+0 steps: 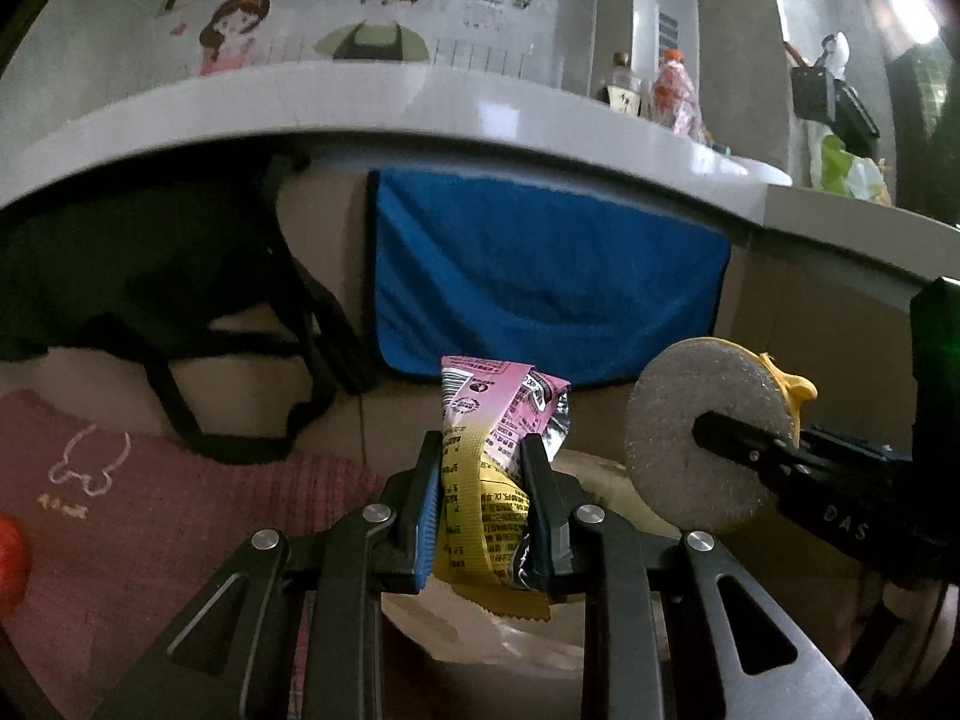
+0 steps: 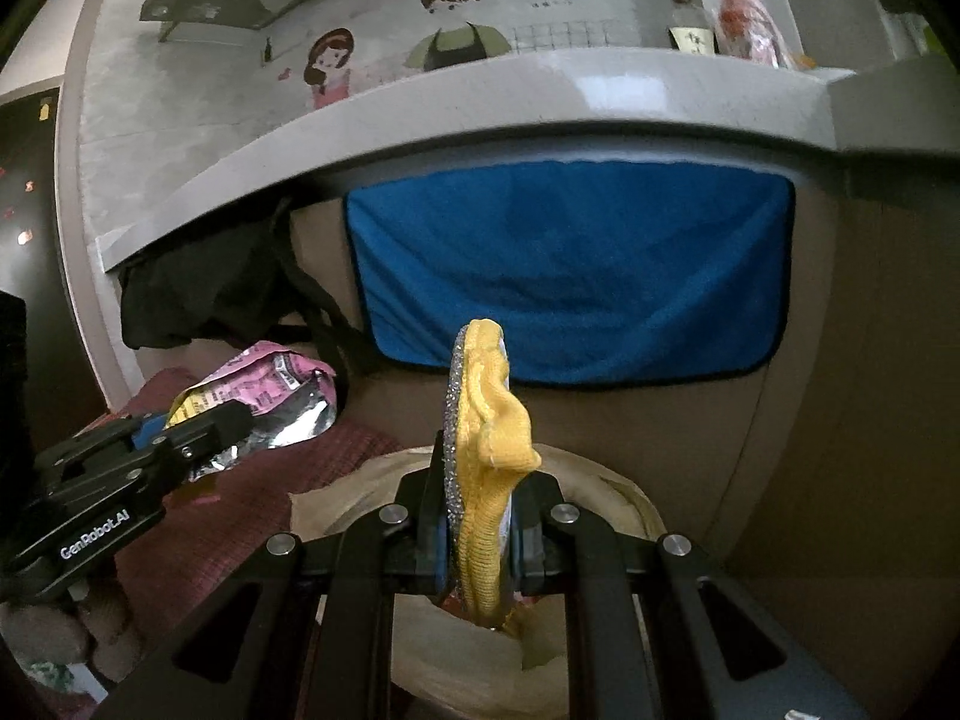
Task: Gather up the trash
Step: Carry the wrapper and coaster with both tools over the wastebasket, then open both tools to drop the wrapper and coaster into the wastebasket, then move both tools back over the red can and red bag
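My left gripper [image 1: 480,450] is shut on a crumpled pink and yellow snack wrapper [image 1: 498,420] that stands up between its pads. From the right wrist view the same wrapper [image 2: 264,402] and left gripper [image 2: 210,426] show at the left. My right gripper [image 2: 480,474] is shut on a round scrubbing pad [image 2: 486,450], yellow on one face and glittery grey on the other, held edge-on. In the left wrist view that pad [image 1: 702,432] shows its grey disc face at the right. Below both grippers lies the open mouth of a cream plastic-lined bin [image 2: 600,480], also visible as the bin [image 1: 600,480] under the wrapper.
A blue cloth [image 1: 540,276] hangs from the grey counter edge [image 1: 420,114] ahead. A black bag with straps [image 1: 150,276] hangs at the left. A maroon mat [image 1: 150,510] lies low left. Bottles [image 1: 672,90] stand on the counter.
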Demonstrator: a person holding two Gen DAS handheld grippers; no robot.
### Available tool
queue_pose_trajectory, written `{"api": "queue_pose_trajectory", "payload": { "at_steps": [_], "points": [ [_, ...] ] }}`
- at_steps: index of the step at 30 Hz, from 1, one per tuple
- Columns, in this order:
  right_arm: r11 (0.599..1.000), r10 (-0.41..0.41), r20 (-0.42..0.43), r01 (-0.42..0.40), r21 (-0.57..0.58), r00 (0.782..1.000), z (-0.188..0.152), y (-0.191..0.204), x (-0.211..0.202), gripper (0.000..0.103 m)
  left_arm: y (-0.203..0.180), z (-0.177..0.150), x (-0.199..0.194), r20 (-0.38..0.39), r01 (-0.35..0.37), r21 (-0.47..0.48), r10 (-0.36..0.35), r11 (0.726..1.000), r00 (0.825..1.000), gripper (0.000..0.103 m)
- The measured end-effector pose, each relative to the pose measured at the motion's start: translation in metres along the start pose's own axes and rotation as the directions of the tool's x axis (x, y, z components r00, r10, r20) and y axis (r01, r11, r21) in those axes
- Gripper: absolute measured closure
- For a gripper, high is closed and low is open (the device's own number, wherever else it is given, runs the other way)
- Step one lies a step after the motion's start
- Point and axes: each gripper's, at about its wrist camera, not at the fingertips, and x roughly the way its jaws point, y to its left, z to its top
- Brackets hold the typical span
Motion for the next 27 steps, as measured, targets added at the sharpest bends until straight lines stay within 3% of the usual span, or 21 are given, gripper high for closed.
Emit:
{"api": "queue_pose_trajectory", "payload": {
  "at_steps": [14,17,19,20,21,22,27],
  "points": [
    [0.999,-0.011,-0.072,0.015,0.049,0.997,-0.018,-0.022,0.032,0.090,-0.003,-0.019,0.049,-0.117,0.043,-0.032,-0.046,0.999,0.992,0.077],
    [0.997,-0.014,-0.085,0.020,0.071,0.996,-0.022,-0.028,0.036,0.090,0.000,-0.021,0.055,-0.138,0.097,-0.060,-0.105,0.993,0.985,0.077],
    [0.996,-0.014,-0.088,0.022,0.089,0.996,-0.024,-0.032,0.038,0.082,0.004,-0.021,0.059,-0.156,0.154,-0.088,-0.167,0.984,0.974,0.063],
    [0.995,-0.014,-0.085,0.023,0.097,0.996,-0.026,-0.033,0.039,0.074,0.005,-0.022,0.062,-0.168,0.167,-0.098,-0.181,0.981,0.969,0.049],
    [0.994,-0.016,-0.083,0.024,0.103,0.996,-0.027,-0.035,0.039,0.054,0.006,-0.022,0.063,-0.173,0.178,-0.107,-0.194,0.978,0.966,0.044],
    [0.994,-0.020,-0.077,0.028,0.109,0.997,-0.029,-0.037,0.038,0.047,0.007,-0.021,0.063,-0.175,0.183,-0.114,-0.202,0.976,0.964,0.043],
    [0.991,-0.039,-0.085,0.050,0.127,0.996,-0.036,-0.040,0.034,0.047,0.021,-0.014,0.052,-0.175,0.171,-0.160,-0.198,0.972,0.964,0.043]
  ]
}}
